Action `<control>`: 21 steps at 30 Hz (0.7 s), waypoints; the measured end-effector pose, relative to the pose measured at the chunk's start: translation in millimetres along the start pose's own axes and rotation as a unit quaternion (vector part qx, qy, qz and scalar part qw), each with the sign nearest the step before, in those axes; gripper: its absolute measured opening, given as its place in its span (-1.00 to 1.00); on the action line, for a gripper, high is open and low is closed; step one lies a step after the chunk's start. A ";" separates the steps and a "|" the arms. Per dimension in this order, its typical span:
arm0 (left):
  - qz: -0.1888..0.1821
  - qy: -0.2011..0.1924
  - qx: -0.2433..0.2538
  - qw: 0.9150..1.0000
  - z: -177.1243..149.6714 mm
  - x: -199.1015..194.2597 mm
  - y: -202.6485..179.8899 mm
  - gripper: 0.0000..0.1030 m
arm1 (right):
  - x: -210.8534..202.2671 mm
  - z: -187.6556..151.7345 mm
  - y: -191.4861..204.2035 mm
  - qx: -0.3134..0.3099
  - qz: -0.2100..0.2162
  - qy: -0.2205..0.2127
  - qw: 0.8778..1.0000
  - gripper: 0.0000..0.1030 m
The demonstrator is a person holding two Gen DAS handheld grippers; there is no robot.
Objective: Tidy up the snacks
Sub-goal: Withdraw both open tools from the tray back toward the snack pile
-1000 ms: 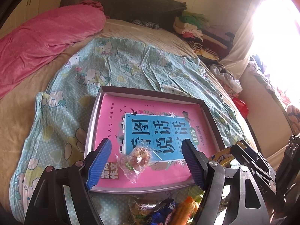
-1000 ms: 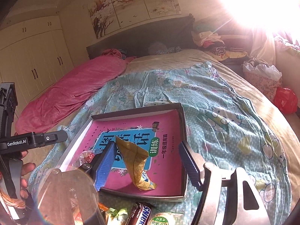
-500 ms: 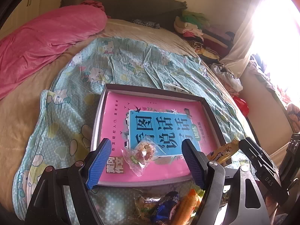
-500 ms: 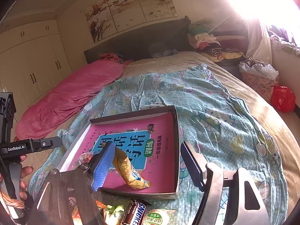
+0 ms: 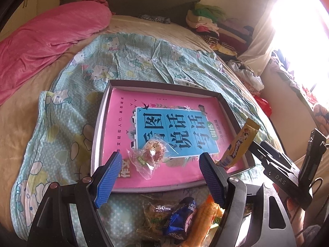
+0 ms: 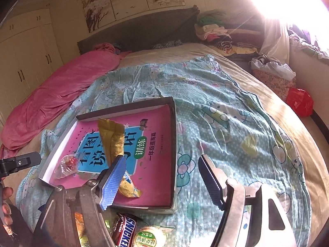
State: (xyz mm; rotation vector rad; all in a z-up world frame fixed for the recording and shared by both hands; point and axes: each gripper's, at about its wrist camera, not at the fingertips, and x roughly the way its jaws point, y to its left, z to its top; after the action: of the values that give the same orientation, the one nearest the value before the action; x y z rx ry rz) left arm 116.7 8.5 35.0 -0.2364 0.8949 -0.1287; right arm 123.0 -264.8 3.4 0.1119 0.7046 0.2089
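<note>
A shallow grey tray lined with a pink book lies on the bed. In it lies a clear-wrapped snack. A long yellow packet stands tilted at the tray's right side, its lower end on the book. It leans against the left pad of my right gripper, whose jaws stand wide and do not press it. My left gripper hangs open over the tray's near edge, nothing between its pads. The right gripper's body shows in the left wrist view.
A heap of wrapped snacks lies just in front of the tray, with a Snickers bar and a round green pack. A pink duvet lies at the left, piled clothes at the headboard. A hand holds the left gripper.
The yellow packet now stands more upright and further over the tray, beside the right gripper's left pad. The left view has barely shifted.
</note>
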 end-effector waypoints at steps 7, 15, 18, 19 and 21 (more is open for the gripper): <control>0.001 0.008 0.008 1.000 -5.9 2.4 -3.7 0.52 | 16.6 -3.9 4.0 -0.013 -0.007 0.022 1.000 0.41; 0.004 -0.001 0.011 1.000 -4.8 -4.2 -2.4 0.52 | -13.1 2.5 -3.4 0.001 0.006 -0.018 1.000 0.41; 0.004 -0.004 0.010 1.000 -5.0 -8.5 -0.9 0.52 | -23.5 4.4 -8.4 0.010 0.008 -0.031 0.999 0.41; 0.005 -0.006 0.010 1.000 -4.9 -9.8 -0.4 0.52 | -26.9 5.1 -9.9 0.012 0.009 -0.035 0.999 0.41; 0.006 -0.009 0.011 1.000 -5.3 -13.3 -0.1 0.52 | -34.0 6.6 -12.3 0.017 0.012 -0.044 0.999 0.41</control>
State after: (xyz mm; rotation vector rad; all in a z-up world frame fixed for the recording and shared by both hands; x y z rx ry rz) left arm 104.3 10.4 41.9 -0.2118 0.8761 -0.1247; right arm 104.1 -284.7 27.7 0.1606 0.6193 0.2134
